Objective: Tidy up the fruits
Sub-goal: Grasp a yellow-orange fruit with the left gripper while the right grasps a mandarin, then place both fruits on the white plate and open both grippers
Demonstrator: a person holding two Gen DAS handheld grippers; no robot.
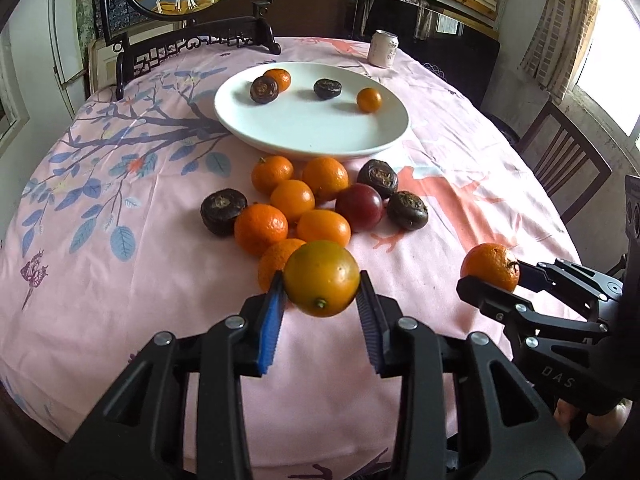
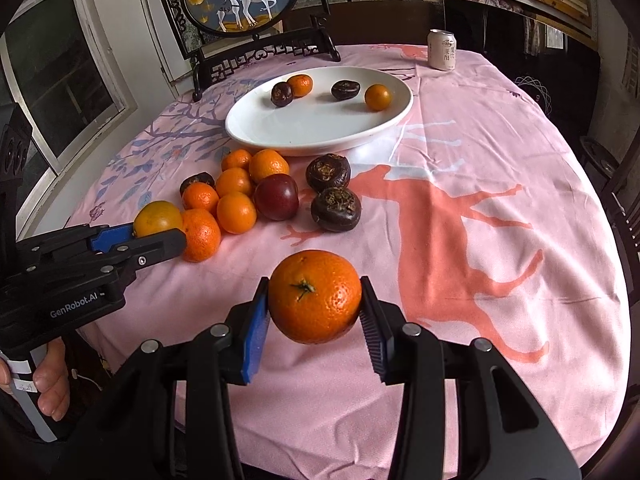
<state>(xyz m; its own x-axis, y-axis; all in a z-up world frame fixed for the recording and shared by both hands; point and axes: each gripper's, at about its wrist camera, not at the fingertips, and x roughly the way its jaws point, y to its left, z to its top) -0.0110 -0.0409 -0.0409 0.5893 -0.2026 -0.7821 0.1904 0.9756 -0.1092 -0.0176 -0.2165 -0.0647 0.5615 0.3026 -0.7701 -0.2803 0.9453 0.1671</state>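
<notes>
My left gripper [image 1: 322,280] is shut on a greenish-orange citrus [image 1: 321,278] and holds it above the pink cloth. My right gripper [image 2: 314,298] is shut on an orange mandarin [image 2: 315,296], also off the table. Each gripper shows in the other's view: the right gripper [image 1: 490,276] at the right, the left gripper [image 2: 158,228] at the left. A white plate [image 1: 312,136] lies further back with two oranges and two dark water chestnuts in it. A pile of several mandarins [image 1: 292,200], a red plum [image 1: 359,207] and dark chestnuts [image 1: 407,210] lies before the plate.
A drink can [image 1: 384,49] stands at the back right of the round table. A framed deer screen on a dark stand [image 1: 188,0] is at the back left. A wooden chair [image 1: 568,160] stands at the right edge.
</notes>
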